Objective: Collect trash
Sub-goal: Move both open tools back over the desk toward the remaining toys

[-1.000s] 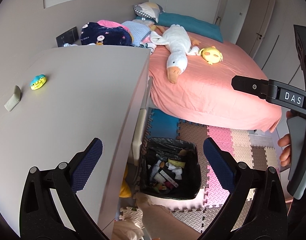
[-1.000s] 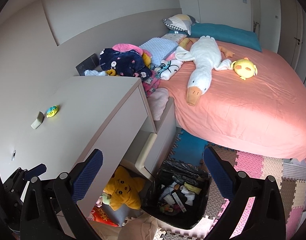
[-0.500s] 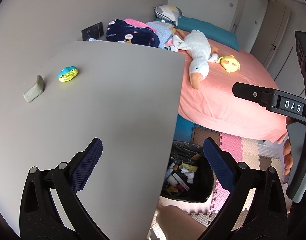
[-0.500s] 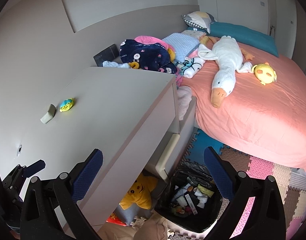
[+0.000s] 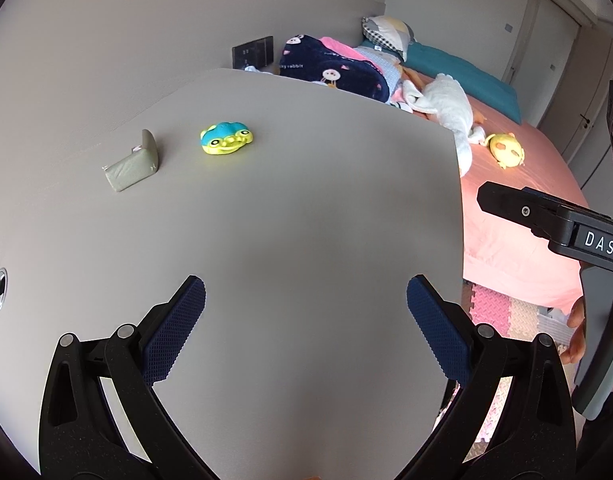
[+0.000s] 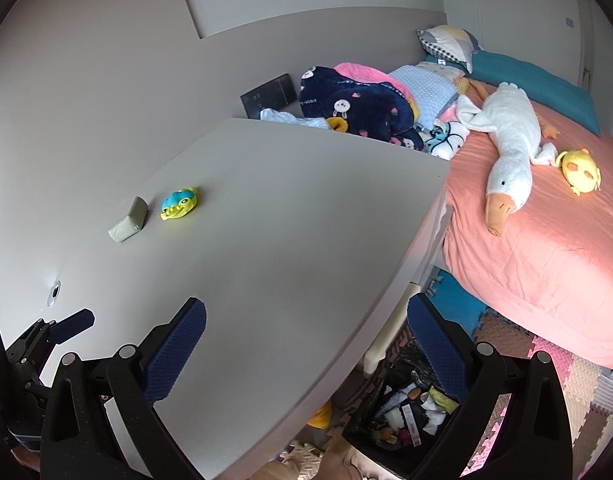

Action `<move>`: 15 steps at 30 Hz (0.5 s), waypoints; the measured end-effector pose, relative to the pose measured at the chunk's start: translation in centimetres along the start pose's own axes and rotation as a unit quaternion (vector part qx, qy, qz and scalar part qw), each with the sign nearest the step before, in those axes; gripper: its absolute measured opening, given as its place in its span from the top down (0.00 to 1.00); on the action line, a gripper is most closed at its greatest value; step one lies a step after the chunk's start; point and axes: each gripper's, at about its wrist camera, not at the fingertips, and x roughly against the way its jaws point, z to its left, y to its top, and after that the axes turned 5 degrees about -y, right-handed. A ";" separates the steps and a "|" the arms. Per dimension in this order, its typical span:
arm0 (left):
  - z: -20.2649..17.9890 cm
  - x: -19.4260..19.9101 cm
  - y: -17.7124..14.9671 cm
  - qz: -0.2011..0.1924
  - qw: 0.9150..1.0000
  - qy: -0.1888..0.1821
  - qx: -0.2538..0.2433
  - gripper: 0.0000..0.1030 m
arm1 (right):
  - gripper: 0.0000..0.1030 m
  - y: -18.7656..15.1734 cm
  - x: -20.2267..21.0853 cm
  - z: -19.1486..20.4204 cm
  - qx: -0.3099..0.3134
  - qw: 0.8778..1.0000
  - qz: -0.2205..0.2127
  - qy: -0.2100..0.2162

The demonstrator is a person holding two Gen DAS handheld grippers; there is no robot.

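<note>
Left wrist view looks across a grey desk with the left gripper hovering over it, jaws spread wide and empty. The right gripper hangs over the desk's edge, likewise wide open with nothing between its pads.

Two small things lie on the desk, near each other toward its far left: one grey-green folded scrap and one yellow-and-blue frog toy. The scrap looks the likelier trash; the toy may not be trash at all. The scrap is bent into an L, one flap upright, and seems light and fairly soft, like putty or thick foam. It would probably give under pressure, so a gentle pinch across the upright flap, or across the flat leg's short sides, should hold it. It is unlikely to be fragile or slippery.

One black-lined bin stands on the floor beside the desk, already holding a mix of wrappers and paper. On the bed lie one white goose plush and one yellow plush.
</note>
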 end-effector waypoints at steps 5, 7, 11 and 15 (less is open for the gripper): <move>2.7 -0.5 0.7 -0.002 1.000 0.008 0.012 0.05 | 0.03 0.8 -1.6 1.9 0.009 1.000 0.007 0.007; 3.9 -0.9 1.0 0.000 1.000 0.008 0.024 0.05 | 0.03 1.1 -2.4 2.5 0.009 1.000 0.012 0.012; 6.0 -2.0 1.7 0.004 0.999 0.011 0.035 0.05 | 0.03 2.0 -3.9 3.6 0.011 1.000 0.016 0.020; 8.2 -2.9 2.5 0.004 0.999 0.025 0.040 0.05 | 0.03 3.0 -5.6 4.8 0.007 0.999 0.018 0.027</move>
